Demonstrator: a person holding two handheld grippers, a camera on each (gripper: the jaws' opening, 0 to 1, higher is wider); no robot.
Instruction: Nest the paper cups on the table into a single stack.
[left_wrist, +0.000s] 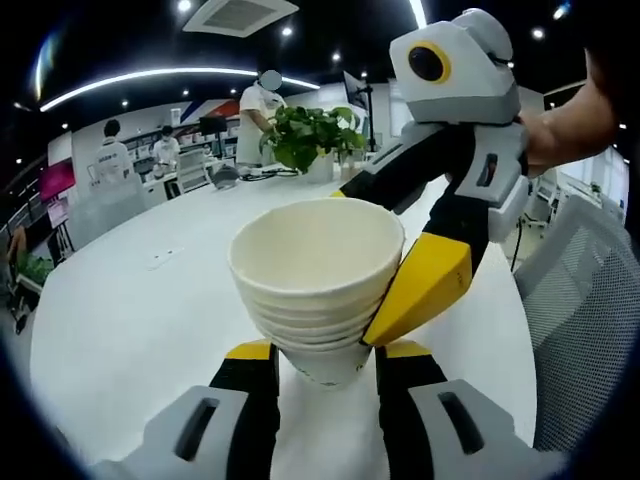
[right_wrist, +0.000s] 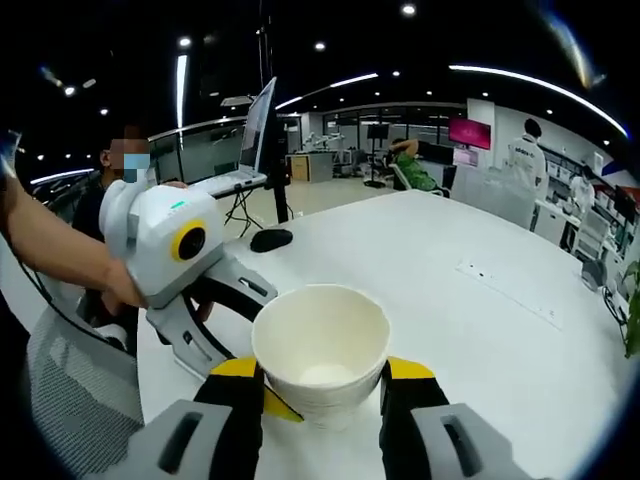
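In the left gripper view, the left gripper (left_wrist: 326, 362) is clamping the base of a stack of paper cups (left_wrist: 318, 285) above the white table (left_wrist: 120, 320); the nested rims are showing here. The right gripper (left_wrist: 425, 285) is coming in from the right, one yellow jaw touching the stack's side. A potted plant (left_wrist: 312, 137) is standing behind.

In the right gripper view, the right gripper (right_wrist: 325, 385) is gripping the stack (right_wrist: 322, 350), whose rims are hidden. The left gripper (right_wrist: 215, 320) is partly covered, and a mouse (right_wrist: 270, 239) and laptop (right_wrist: 250, 140) are lying farther back.

Cup stack (left_wrist: 318, 290) base behind jaws
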